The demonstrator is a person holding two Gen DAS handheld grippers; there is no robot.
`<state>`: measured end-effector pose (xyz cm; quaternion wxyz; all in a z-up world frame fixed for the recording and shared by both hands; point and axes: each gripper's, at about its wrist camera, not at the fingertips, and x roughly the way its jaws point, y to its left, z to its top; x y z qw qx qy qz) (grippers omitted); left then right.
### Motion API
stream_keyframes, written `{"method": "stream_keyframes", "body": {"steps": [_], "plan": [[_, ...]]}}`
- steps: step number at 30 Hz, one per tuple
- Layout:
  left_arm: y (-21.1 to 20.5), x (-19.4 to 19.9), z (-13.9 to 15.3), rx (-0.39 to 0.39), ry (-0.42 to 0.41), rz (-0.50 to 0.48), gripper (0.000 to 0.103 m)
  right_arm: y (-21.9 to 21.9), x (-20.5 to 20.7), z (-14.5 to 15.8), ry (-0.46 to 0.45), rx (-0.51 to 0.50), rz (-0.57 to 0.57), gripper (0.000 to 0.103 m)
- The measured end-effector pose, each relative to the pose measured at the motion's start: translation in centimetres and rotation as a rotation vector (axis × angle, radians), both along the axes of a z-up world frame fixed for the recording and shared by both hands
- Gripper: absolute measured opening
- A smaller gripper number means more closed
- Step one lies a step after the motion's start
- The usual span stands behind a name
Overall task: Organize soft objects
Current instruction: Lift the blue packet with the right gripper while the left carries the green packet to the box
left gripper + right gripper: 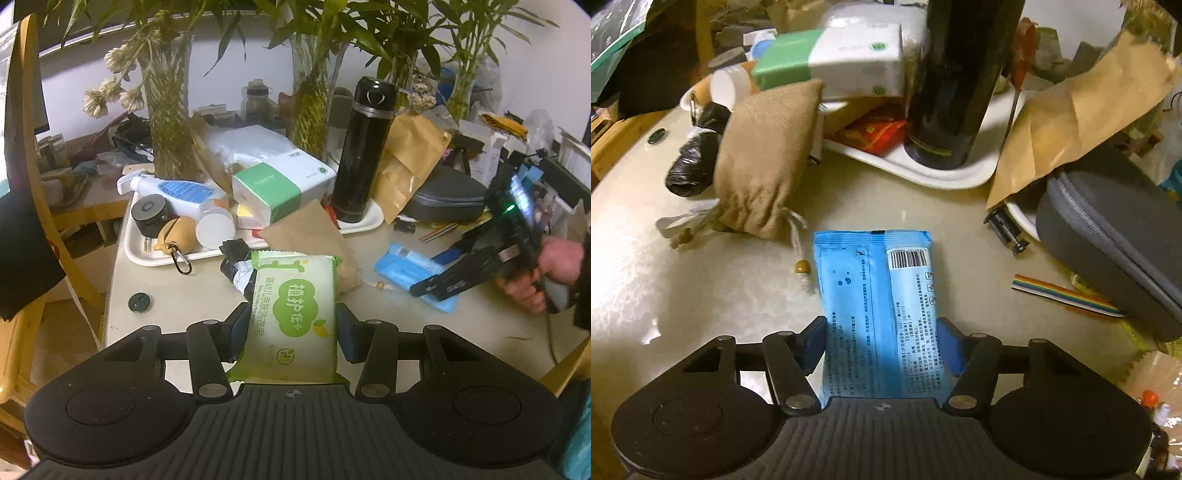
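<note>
My left gripper (291, 328) is shut on a green and white soft packet (295, 306), held above the table with its far end over a tan cloth pouch (317, 236). My right gripper (882, 339) is shut on a blue soft packet (875, 295) that lies low over the beige table. In the left wrist view the right gripper (432, 286) shows at the right, on the blue packet (402, 271). The tan drawstring pouch (768, 162) and a black rolled bag (690, 166) lie to the left of the blue packet.
A white tray (155, 254) holds a tissue pack (273, 192), a spray bottle (173, 188) and a tall black flask (362, 147). Glass vases (170, 122) with plants stand behind. A grey zip case (1108, 236), a brown paper bag (1082, 110) and a rainbow ribbon cable (1063, 295) lie at the right.
</note>
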<state>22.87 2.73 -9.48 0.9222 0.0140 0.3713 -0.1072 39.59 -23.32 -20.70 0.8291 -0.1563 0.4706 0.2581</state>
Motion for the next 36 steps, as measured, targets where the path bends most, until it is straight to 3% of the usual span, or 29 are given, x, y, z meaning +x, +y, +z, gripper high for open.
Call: {"method": "stream_keyframes", "body": {"steps": [8,16,29,36], "plan": [[1.0,0.6,-1.1,-0.02,0.017,0.044,0.047,-3.6,-3.6,6.8,-0.105,0.143,-0.097,0.065],[0.1,-0.1,0.0,-0.024,-0.035,0.08,0.047,-7.2,-8.3,10.3,-0.182,0.242,-0.191,0.065],[-1.3,-3.4,2.2,-0.066,-0.138,0.033,0.047,-11.1,-14.6,12.5,-0.25,0.318,-0.257,0.065],[-1.6,-3.8,2.0,-0.075,-0.136,0.012,0.047,-10.7,-16.0,13.4,-0.276,0.333,-0.237,0.065]]}}
